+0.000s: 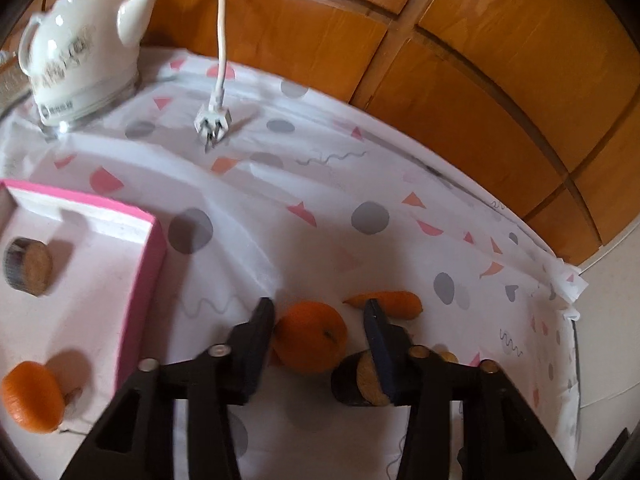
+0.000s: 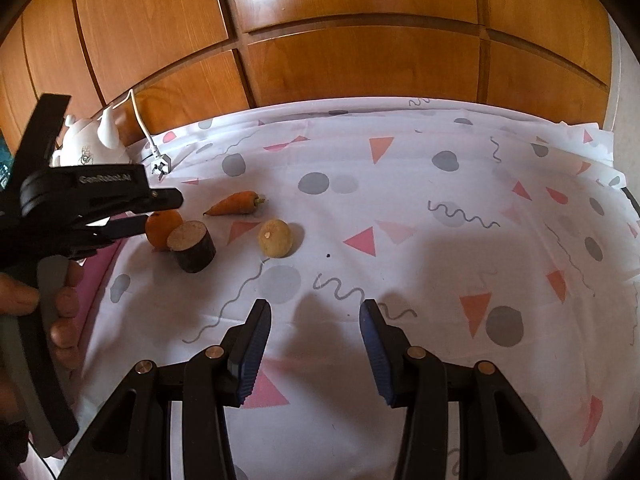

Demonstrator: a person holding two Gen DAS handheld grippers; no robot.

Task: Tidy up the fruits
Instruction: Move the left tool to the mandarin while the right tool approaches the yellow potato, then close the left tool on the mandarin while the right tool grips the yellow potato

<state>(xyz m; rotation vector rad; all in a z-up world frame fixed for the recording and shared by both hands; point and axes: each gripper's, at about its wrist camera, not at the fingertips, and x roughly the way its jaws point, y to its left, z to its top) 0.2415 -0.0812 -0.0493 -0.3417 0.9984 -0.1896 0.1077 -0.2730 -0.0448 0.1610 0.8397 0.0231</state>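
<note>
An orange [image 1: 310,336] lies on the patterned cloth between the fingers of my left gripper [image 1: 319,316]. The left pad is at its skin, the right pad stands off it, so the gripper is open. A dark cut chunk [image 1: 360,380] sits by the right finger and a carrot [image 1: 388,302] lies just beyond. The pink box [image 1: 140,288] on the left holds another orange [image 1: 32,396] and a dark chunk [image 1: 28,266]. In the right wrist view my left gripper [image 2: 164,212] hovers over the orange [image 2: 162,228]. My right gripper [image 2: 316,312] is open over bare cloth.
A round tan fruit [image 2: 276,238] lies right of the dark chunk [image 2: 192,246] and carrot [image 2: 236,204]. A white kettle [image 1: 80,52] stands at the back left with its plug [image 1: 212,124] loose on the cloth. Wooden panels [image 2: 360,52] back the table. A hand [image 2: 64,304] holds the left gripper.
</note>
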